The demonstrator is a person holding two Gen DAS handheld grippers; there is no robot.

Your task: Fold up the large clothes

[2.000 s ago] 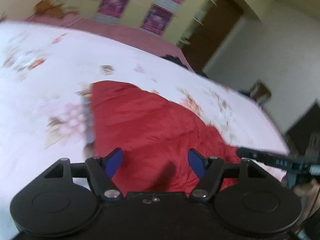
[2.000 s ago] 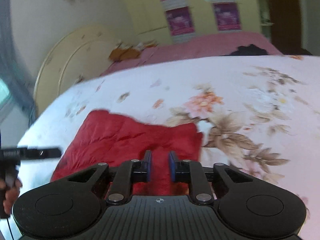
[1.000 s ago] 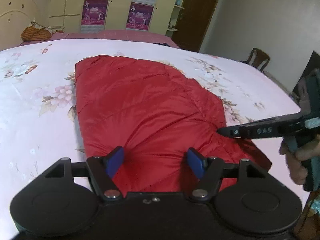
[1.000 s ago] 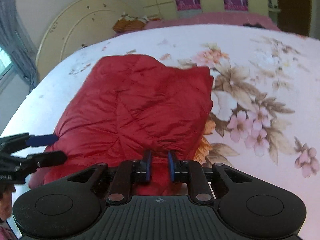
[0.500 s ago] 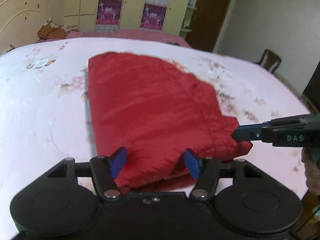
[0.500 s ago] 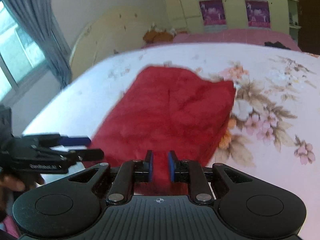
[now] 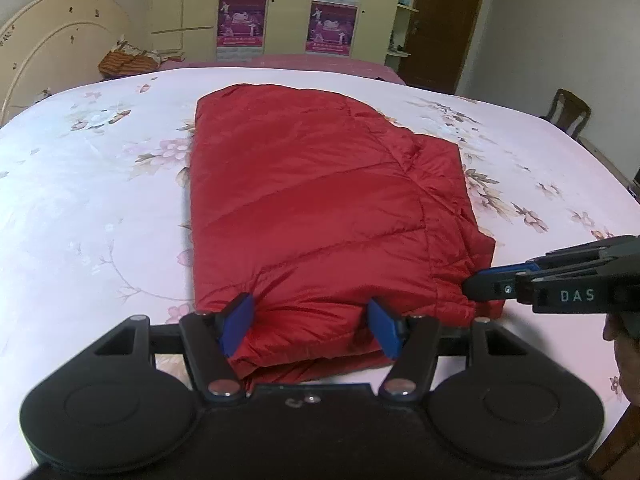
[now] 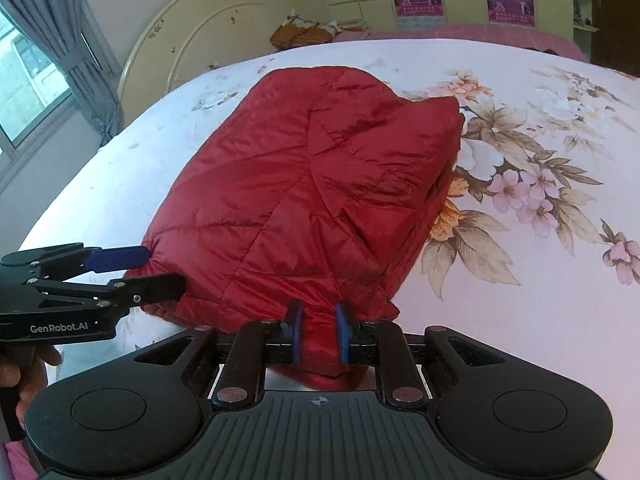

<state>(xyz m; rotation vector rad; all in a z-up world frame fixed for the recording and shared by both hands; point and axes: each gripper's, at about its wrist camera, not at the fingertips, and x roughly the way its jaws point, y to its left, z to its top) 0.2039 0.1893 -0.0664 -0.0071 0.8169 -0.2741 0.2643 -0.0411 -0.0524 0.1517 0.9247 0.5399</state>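
Note:
A red quilted jacket (image 7: 320, 216) lies folded on the floral bedsheet (image 7: 88, 208); it also shows in the right wrist view (image 8: 312, 200). My left gripper (image 7: 312, 326) is open, its blue pads on either side of the jacket's near edge. It also shows at the left of the right wrist view (image 8: 152, 268), at the jacket's near left corner. My right gripper (image 8: 318, 334) is shut on a bunch of the jacket's near edge. It shows in the left wrist view (image 7: 472, 284) at the jacket's near right corner.
The bed has a cream headboard (image 8: 208, 36) at the far left and a pink bolster with a folded orange cloth (image 7: 124, 62) at its far end. A wardrobe with posters (image 7: 288, 4), a brown door (image 7: 444, 24) and a wooden chair (image 7: 568, 112) stand beyond.
The jacket has been drawn toward the near edge of the bed and now lies flat. Both grippers have come down to its near edge; the right one kept its hold.

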